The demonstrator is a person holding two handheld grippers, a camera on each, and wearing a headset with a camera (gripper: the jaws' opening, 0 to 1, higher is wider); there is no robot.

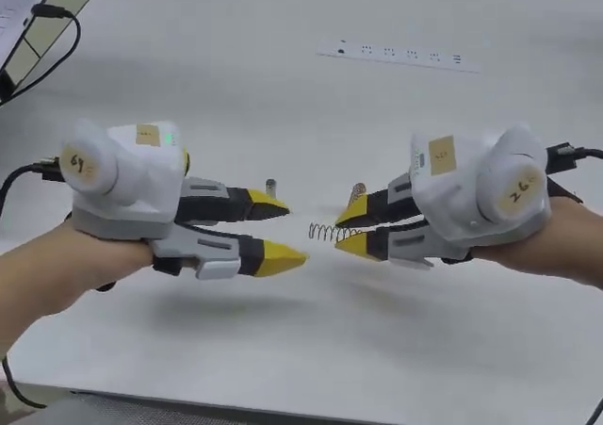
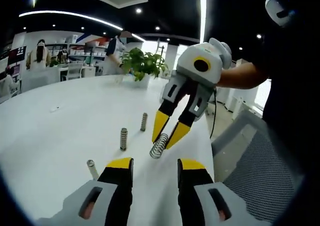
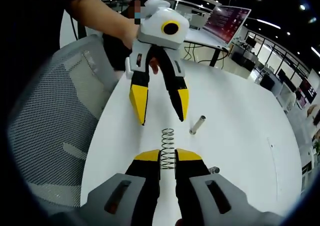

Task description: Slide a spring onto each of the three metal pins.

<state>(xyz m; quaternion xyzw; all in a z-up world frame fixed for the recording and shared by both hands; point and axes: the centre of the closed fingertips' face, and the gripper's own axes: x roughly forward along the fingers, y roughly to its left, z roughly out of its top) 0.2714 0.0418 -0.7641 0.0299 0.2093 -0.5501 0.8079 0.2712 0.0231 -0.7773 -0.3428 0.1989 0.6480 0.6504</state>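
Currently my right tongs (image 1: 339, 234) pinch the spring (image 1: 325, 232) by one end, over the worktop (image 1: 283, 350); my left tongs (image 1: 295, 232) are spread, empty, facing it. Near them the bare pin (image 2: 91, 168), two sprung pins (image 2: 123, 139) beyond, one half hidden in head view; power strip (image 1: 400, 55) well apart

Head view looks down at the table (image 1: 283, 105); both gripper views face each other closely, sharing the spring (image 1: 325, 231).
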